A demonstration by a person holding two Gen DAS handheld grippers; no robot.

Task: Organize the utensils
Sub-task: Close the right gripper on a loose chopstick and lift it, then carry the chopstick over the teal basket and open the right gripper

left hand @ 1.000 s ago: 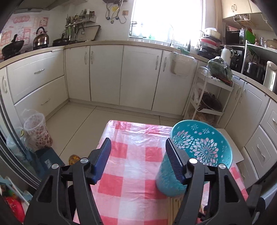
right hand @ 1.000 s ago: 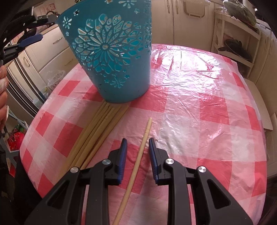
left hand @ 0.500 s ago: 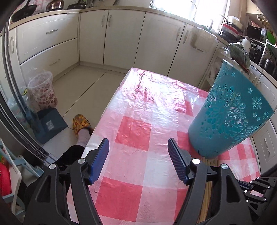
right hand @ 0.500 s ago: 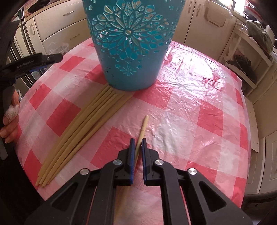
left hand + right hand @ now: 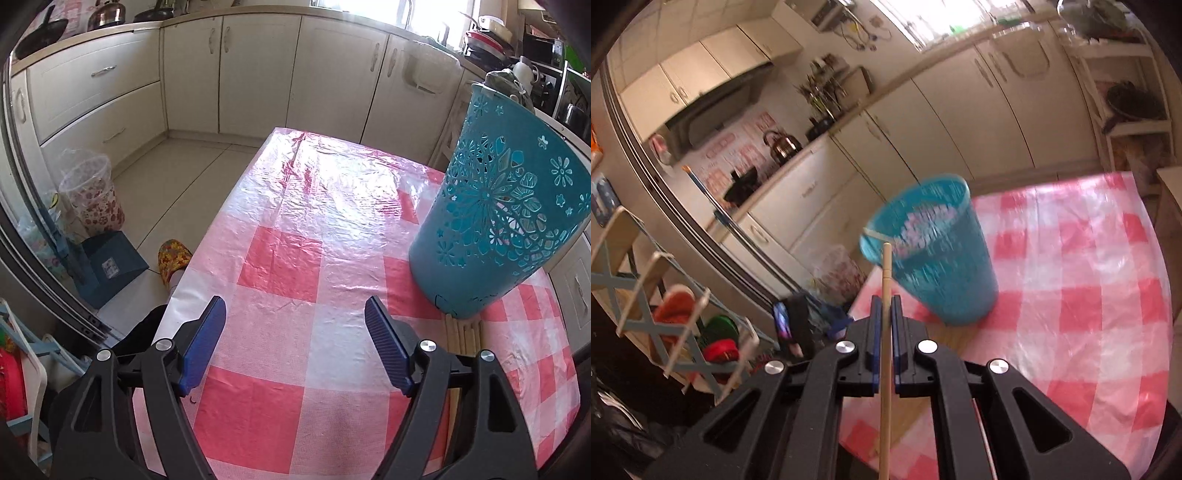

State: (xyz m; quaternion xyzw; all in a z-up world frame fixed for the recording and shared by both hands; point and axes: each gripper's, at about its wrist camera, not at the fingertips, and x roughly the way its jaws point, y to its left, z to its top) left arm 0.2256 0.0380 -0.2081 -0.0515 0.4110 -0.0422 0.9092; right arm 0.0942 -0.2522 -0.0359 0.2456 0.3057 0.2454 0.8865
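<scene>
A teal cut-out basket (image 5: 495, 206) stands on the red-and-white checked table (image 5: 295, 273), to the right in the left wrist view; it also shows blurred in the right wrist view (image 5: 934, 251). My right gripper (image 5: 885, 306) is shut on a wooden chopstick (image 5: 885, 332), lifted off the table, its tip near the basket's rim. My left gripper (image 5: 294, 317) is open and empty, low over the table's near-left part. A bundle of chopsticks (image 5: 463, 332) lies at the basket's foot, partly hidden by my left gripper's right finger.
The table's left edge drops to the floor, where a floral bin (image 5: 92, 199), a blue box (image 5: 110, 266) and a slippered foot (image 5: 173, 258) show. Kitchen cabinets (image 5: 258, 74) line the back. A rack (image 5: 665, 295) stands left in the right wrist view.
My right gripper closed on the single chopstick and lifted it off the table, tilting up toward the basket's rim. My left gripper sank lower and stayed open.
</scene>
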